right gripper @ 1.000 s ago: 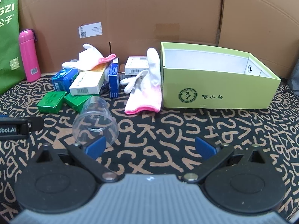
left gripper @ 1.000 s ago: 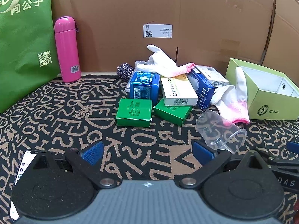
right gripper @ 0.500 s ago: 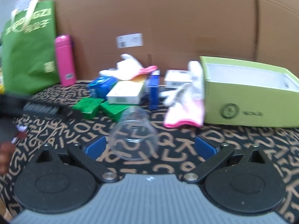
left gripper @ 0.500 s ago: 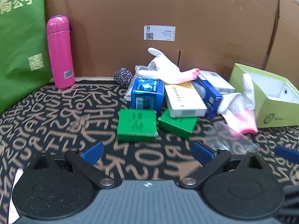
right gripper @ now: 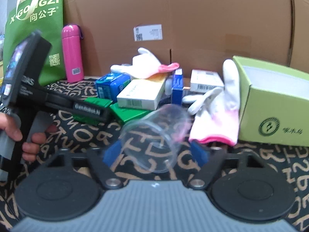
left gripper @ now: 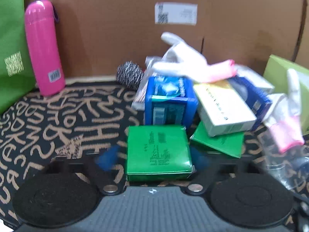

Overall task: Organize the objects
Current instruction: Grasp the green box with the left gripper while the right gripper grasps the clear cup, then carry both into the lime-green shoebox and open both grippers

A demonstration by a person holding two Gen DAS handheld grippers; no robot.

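Observation:
A green box (left gripper: 158, 151) lies flat on the patterned cloth, between the blurred blue pads of my open left gripper (left gripper: 154, 159); touching cannot be told. A clear plastic cup (right gripper: 154, 138) lies on its side between the blue pads of my open right gripper (right gripper: 156, 152). Behind are a second green box (left gripper: 218, 143), a blue box (left gripper: 170, 102), a white box (left gripper: 224, 108) and white-and-pink gloves (right gripper: 218, 112). An open lime green shoebox (right gripper: 274, 104) stands at the right.
A pink bottle (left gripper: 43, 46) and a green bag (right gripper: 36, 31) stand at the back left before a cardboard wall (left gripper: 135, 19). A steel scourer (left gripper: 129, 75) sits behind the pile. The left gripper body and hand (right gripper: 29, 104) show at left in the right wrist view.
Both grippers have moved forward. The left now has the green box between its pads; the right now has the clear cup between its pads. Both sets of jaws have narrowed.

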